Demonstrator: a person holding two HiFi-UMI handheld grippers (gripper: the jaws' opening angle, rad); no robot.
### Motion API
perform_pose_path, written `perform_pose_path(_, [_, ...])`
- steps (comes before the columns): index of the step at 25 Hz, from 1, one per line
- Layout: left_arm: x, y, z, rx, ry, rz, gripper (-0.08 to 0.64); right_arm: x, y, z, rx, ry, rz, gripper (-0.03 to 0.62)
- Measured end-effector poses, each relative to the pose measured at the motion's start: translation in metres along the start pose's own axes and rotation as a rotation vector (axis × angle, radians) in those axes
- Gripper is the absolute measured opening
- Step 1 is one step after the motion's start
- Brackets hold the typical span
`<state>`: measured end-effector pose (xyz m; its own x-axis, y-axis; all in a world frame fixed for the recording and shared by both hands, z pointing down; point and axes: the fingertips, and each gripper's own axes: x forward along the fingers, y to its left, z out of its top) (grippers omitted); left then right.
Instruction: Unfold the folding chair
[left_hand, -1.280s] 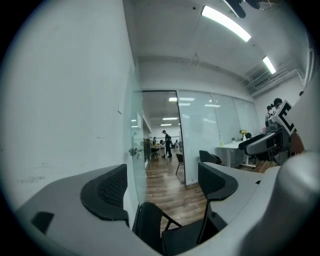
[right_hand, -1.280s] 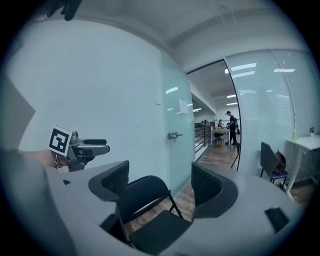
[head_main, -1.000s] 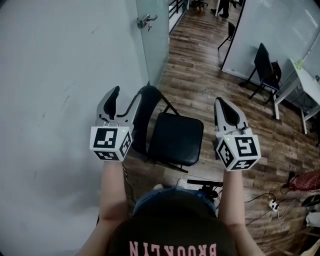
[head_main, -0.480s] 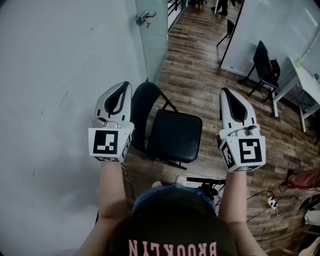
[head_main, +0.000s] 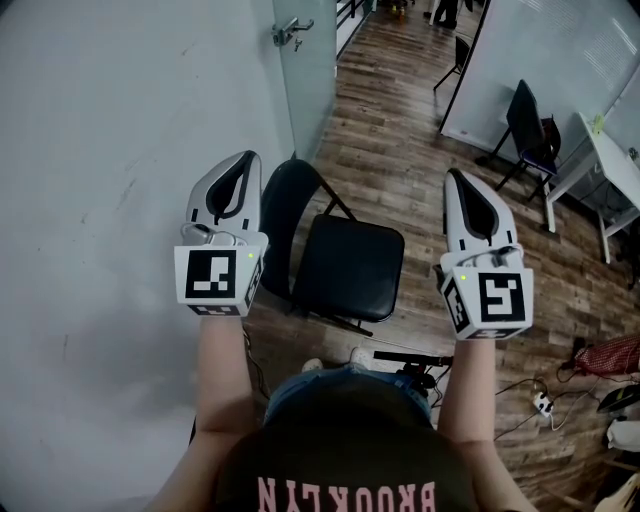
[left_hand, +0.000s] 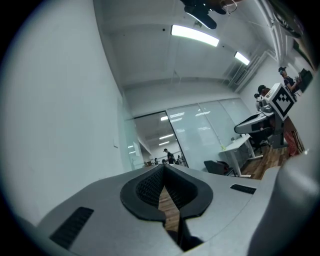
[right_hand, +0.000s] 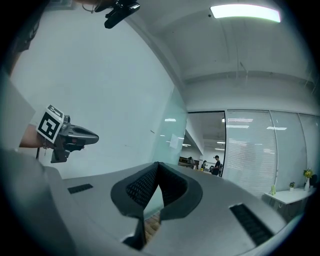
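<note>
1. Standing unfolded on the wood floor (head_main: 400, 150) beside the white wall (head_main: 100, 150), the black folding chair (head_main: 350, 270) sits below both outstretched forearms (head_main: 220, 370).
2. Left tool (head_main: 243, 160), held roughly level, jaws pressed together, empty.
3. Right tool (head_main: 456, 178), likewise level, closed, empty.

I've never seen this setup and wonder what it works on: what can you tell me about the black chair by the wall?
The chair is black, with a padded, squarish seat, a rounded backrest and thin dark metal legs. It stands unfolded, seat level, on the wood floor, with its backrest on the side of the white wall. Whether it touches the wall cannot be told. Nothing lies on the seat.
</note>
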<state>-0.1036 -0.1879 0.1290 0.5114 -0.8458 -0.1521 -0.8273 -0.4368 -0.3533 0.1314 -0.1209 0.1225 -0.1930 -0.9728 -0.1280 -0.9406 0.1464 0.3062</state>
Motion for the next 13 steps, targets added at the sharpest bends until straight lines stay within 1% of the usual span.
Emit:
perform_pose_path(5, [0.0038, -0.0027, 0.0017, 0.037, 0.01, -0.015, 0.002, 0.0016, -0.0015, 0.0004, -0.029, 0.01, 0.004, 0.0])
perform_pose_path(9, [0.0072, 0.0, 0.0035, 0.019, 0.012, -0.006, 0.002, 0.0046, -0.0011, 0.0031, -0.043, 0.012, 0.01, -0.001])
perform_pose_path(13, [0.0093, -0.0024, 0.0081, 0.025, 0.007, -0.025, 0.002, 0.0062, -0.0019, 0.0054, -0.05, 0.011, 0.013, 0.0])
